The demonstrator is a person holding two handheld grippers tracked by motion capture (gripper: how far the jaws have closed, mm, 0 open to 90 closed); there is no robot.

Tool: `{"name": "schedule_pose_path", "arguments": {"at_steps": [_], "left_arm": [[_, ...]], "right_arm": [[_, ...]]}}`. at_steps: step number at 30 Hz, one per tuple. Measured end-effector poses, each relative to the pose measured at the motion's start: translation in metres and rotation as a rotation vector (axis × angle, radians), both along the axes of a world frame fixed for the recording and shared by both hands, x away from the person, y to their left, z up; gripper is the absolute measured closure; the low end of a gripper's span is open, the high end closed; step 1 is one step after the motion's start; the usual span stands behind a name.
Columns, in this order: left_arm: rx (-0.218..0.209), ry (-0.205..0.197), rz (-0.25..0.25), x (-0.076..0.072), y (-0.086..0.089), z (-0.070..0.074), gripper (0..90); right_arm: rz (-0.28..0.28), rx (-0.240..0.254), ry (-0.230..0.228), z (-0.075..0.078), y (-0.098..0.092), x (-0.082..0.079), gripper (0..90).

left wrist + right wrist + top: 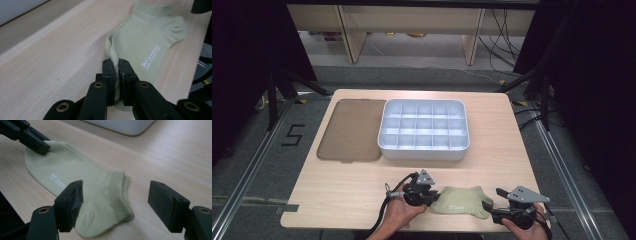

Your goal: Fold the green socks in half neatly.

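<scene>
A pale wooden surface (352,190) carries a white divided tray (424,129) and a brown lid (351,130) at the far side. A green sock (460,201) lies flat at the near edge. The left hand-held gripper (117,75) is clamped on the sock's toe end. The right hand-held gripper (115,205) stands wide open, straddling the cuff without contact.

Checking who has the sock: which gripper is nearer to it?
Left. The left gripper is shut on the toe end of the sock. The right gripper stands open at the cuff end, jaws either side, not pressing it.
</scene>
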State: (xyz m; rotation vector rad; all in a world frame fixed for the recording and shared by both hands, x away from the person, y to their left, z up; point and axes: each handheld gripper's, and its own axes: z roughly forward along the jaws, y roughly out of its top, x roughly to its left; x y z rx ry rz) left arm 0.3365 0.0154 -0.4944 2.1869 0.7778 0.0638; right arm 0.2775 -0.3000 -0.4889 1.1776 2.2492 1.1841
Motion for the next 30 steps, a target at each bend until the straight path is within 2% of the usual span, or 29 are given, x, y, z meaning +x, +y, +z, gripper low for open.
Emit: {"name": "schedule_pose_path", "arguments": {"at_steps": [1,2,3,4,6,8,11,12,14,17,19,23,24,26,27,28,29,30], "left_arm": [[-0.015,0.005,0.008,-0.001,0.001,0.002,84.5],[0.002,0.006,-0.003,-0.001,0.005,0.004,84.5],[-0.018,0.012,0.018,-0.003,0.007,0.005,84.5],[-0.021,0.009,0.009,-0.003,0.012,0.007,84.5],[-0.045,0.031,0.04,-0.005,0.019,0.008,84.5],[-0.022,0.021,0.032,-0.005,0.03,0.009,84.4],[-0.012,0.017,0.046,-0.006,0.046,0.01,84.4],[-0.013,0.017,0.058,-0.007,0.052,0.011,84.4],[0.0,0.007,0.071,-0.008,0.064,0.013,84.4],[0.001,0.004,0.097,-0.011,0.08,0.016,84.4],[0.006,0.004,0.111,-0.012,0.092,0.017,84.4],[0.008,-0.001,0.151,-0.013,0.11,0.015,84.3],[0.014,0.004,0.155,-0.013,0.115,0.014,84.3],[0.018,0.01,0.171,-0.014,0.122,0.013,84.3],[0.014,0.01,0.183,-0.014,0.125,0.012,84.3],[0.018,0.014,0.182,-0.014,0.129,0.011,84.2],[0.018,0.012,0.194,-0.015,0.131,0.01,84.2],[0.022,0.013,0.199,-0.015,0.133,0.009,84.2]], "right_arm": [[-0.002,-0.003,-0.004,0.0,0.0,0.0,29.0],[-0.003,0.002,-0.004,0.0,0.0,0.0,29.0],[-0.001,0.002,-0.001,0.0,0.0,0.0,29.0],[-0.001,0.002,-0.001,0.0,0.0,0.0,29.0],[-0.002,-0.001,-0.004,0.0,0.0,0.0,29.0],[0.001,0.003,0.004,-0.001,0.001,0.001,29.0],[0.004,0.002,0.003,-0.001,0.001,0.001,29.0],[-0.013,0.018,0.023,0.0,0.003,-0.001,29.0],[-0.007,0.007,0.026,0.0,0.003,-0.001,29.0],[-0.009,0.015,0.019,-0.001,0.003,-0.001,29.0],[0.014,-0.001,0.004,-0.001,0.001,0.002,29.0],[0.003,0.02,0.019,-0.001,0.005,0.0,29.0],[0.008,0.007,0.005,-0.001,0.005,0.002,29.0],[0.024,0.01,-0.003,-0.002,0.006,0.002,29.0],[0.024,0.01,-0.003,-0.002,0.006,0.002,29.0],[0.009,0.025,0.018,-0.002,0.008,0.001,29.0],[0.019,0.003,-0.002,-0.002,0.006,0.002,29.0],[0.019,0.003,-0.001,-0.002,0.006,0.002,29.0]]}}
